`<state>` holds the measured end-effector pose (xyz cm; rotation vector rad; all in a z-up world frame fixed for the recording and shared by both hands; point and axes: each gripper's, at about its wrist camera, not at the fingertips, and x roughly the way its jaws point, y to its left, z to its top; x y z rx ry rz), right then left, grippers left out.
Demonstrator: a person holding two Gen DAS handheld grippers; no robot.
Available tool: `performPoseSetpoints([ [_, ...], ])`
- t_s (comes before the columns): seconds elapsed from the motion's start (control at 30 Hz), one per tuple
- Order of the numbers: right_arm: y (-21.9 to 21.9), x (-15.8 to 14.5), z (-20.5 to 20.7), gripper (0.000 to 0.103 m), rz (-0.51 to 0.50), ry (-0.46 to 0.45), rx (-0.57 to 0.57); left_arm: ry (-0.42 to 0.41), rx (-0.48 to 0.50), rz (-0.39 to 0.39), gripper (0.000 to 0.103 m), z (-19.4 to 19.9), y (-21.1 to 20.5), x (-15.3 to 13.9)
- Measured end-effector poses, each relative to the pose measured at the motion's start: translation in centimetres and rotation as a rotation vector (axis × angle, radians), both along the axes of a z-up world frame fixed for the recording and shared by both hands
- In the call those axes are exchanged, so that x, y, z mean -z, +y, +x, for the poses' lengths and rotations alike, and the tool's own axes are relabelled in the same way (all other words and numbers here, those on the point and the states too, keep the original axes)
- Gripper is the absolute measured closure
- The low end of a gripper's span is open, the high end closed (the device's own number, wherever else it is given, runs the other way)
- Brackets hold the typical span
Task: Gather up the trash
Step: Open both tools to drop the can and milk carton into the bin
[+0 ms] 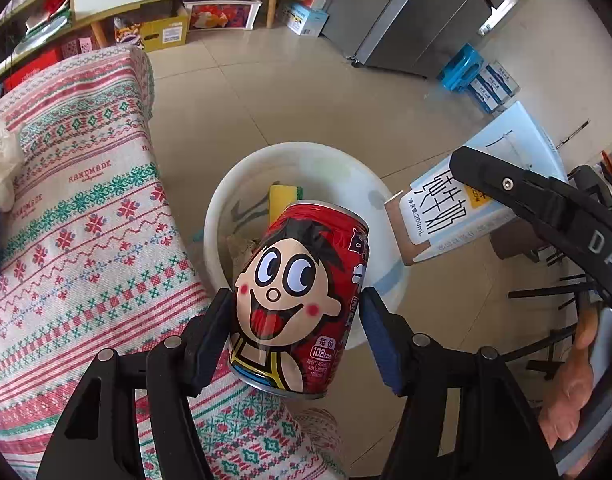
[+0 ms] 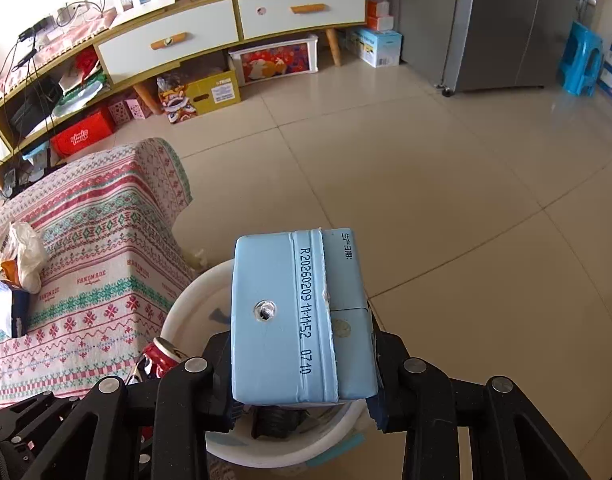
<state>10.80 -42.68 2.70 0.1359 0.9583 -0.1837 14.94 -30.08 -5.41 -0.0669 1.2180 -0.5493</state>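
only left view shows sponge (image 1: 285,196) inside white bin (image 1: 225,208).

Red can (image 1: 299,300) with the goofy cartoon face is tilted, top leaning toward 1 o'clock, hanging right over the white bin (image 1: 225,216). There's a yellow-green sponge (image 1: 283,196) down inside the bin. Pale blue milk carton (image 2: 301,316) is up at the bin's 3 o'clock, punctured straw-hole end facing up.
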Motion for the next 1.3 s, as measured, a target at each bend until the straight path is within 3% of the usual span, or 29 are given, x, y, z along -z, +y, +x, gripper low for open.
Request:
performPoseSetpoints([
  [0.17, 0.8, 1.1, 1.3, 0.058, -0.127, 0.051, -0.015, 0.010, -0.022, 0.028, 0.035, 1.8, -1.3, 2.2],
  [0.23, 1.0, 1.3, 1.4, 0.049, -0.147, 0.059, -0.021, 0.021, -0.035, 0.012, 0.035, 2.0, -0.9, 2.6],
  [0.4, 1.1, 0.9, 1.2, 0.045, -0.118, 0.039, -0.030, 0.001, -0.035, -0.016, 0.035, 1.9, 0.1, 1.8],
  [0.57, 0.0, 1.5, 1.4, 0.045, 0.052, 0.065, -0.014, 0.003, -0.055, -0.036, 0.035, 1.6, 1.9, 1.3],
  [0.67, 0.4, 1.4, 1.3, 0.044, 0.012, 0.070, -0.010, 0.008, -0.078, -0.046, 0.035, 1.7, 2.9, 1.2],
  [0.9, 0.6, 2.0, 1.6, 0.043, 0.023, 0.097, -0.013, 0.007, -0.096, -0.029, 0.035, 0.9, 5.0, 0.8],
  [1.03, 0.6, 1.4, 1.4, 0.043, 0.041, 0.061, -0.009, -0.026, -0.110, 0.005, 0.035, -0.1, 6.8, -0.4],
  [1.23, 1.5, 2.0, 1.7, 0.043, 0.012, 0.104, -0.015, -0.016, -0.145, 0.031, 0.035, -0.5, 10.1, -1.0],
  [1.3, 1.9, 1.8, 1.7, 0.037, 0.011, 0.092, -0.026, -0.019, -0.172, 0.038, 0.035, -0.4, 11.6, -1.3],
])
